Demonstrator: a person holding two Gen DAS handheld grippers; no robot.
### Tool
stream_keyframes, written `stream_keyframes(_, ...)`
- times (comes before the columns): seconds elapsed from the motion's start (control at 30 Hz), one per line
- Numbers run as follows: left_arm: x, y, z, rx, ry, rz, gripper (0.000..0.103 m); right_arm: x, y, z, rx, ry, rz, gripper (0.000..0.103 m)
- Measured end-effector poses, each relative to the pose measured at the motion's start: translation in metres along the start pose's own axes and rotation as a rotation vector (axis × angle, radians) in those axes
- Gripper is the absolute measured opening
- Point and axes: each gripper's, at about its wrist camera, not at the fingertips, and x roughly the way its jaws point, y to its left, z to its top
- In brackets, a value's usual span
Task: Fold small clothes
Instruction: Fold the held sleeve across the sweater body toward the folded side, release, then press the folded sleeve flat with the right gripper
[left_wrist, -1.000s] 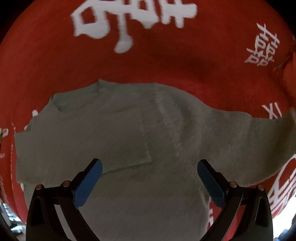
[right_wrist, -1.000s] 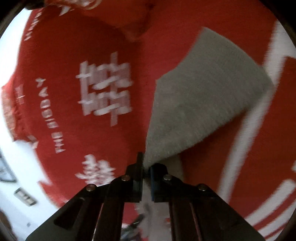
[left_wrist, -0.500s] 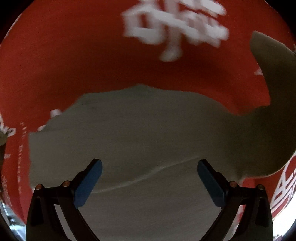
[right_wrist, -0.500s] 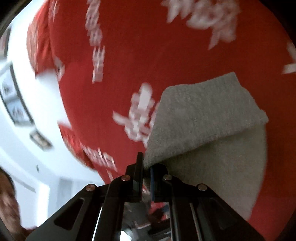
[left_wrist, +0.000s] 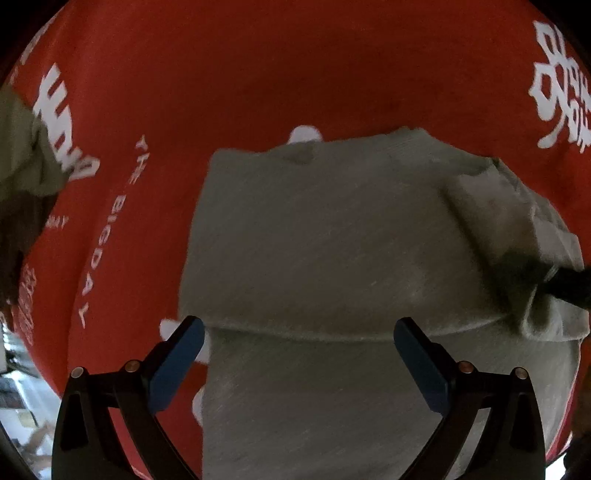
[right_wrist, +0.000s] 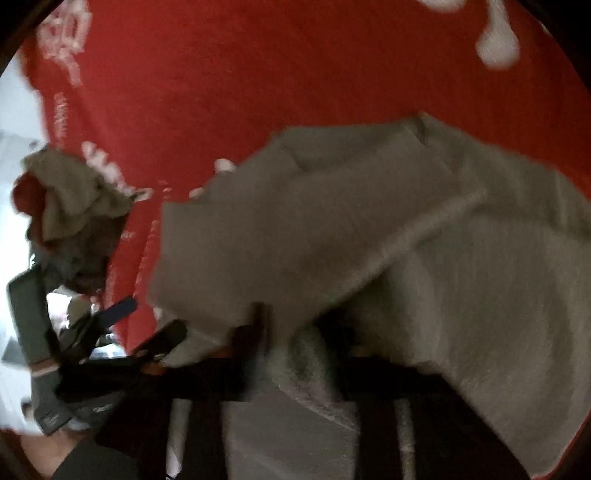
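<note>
A grey knitted garment (left_wrist: 325, 251) lies partly folded on the red cloth with white characters (left_wrist: 221, 74). My left gripper (left_wrist: 295, 354) is open and empty, its blue-padded fingers (left_wrist: 177, 365) spread just above the garment's near fold. My right gripper (right_wrist: 295, 332) is shut on the garment's grey sleeve edge (right_wrist: 295, 229) and holds it over the garment's body; cloth drapes over the fingers and hides them. The right gripper also shows at the right edge of the left wrist view (left_wrist: 565, 284).
A crumpled pile of olive and dark clothes (right_wrist: 70, 206) lies at the left on the red cloth, also seen in the left wrist view (left_wrist: 22, 162). The left gripper shows in the right wrist view (right_wrist: 122, 332). The cloth's edge and a bright room lie at far left.
My right gripper has carried the sleeve across and down onto the garment's body. The left gripper has shifted over the garment, staying open.
</note>
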Motion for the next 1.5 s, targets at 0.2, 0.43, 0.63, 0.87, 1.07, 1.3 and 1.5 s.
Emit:
stream_keyframes(0.2, 0.003, 0.029, -0.017, -0.052, 0.029, -0.025, 0.103, -0.009, -0.036, 0.017, 0.35, -0.124, 0.159, 0.023)
stream_keyframes(0.43, 0.001, 0.072, -0.034, -0.106, 0.026, 0.013, 0.103, 0.007, 0.087, 0.037, -0.221, -0.101, -0.05, 0.007)
stream_keyframes(0.63, 0.009, 0.108, -0.045, -0.183, 0.069, 0.054, 0.103, 0.092, 0.166, -0.03, -0.738, 0.134, -0.329, 0.018)
stream_keyframes(0.87, -0.003, 0.091, -0.024, -0.14, 0.021, -0.009, 0.103, 0.041, 0.154, -0.057, -0.586, 0.082, -0.274, 0.068)
stream_keyframes(1.07, 0.003, 0.041, 0.005, -0.054, -0.009, -0.085, 0.103, -0.074, 0.023, -0.067, -0.018, -0.116, -0.36, 0.068)
stream_keyframes(1.3, 0.033, -0.005, 0.024, 0.043, -0.015, -0.037, 0.103, -0.107, -0.107, -0.078, 0.439, -0.123, -0.219, 0.028)
stream_keyframes(1.5, 0.048, 0.005, 0.02, 0.038, 0.046, -0.037, 0.103, -0.105, -0.109, -0.079, 0.403, -0.146, -0.22, 0.02)
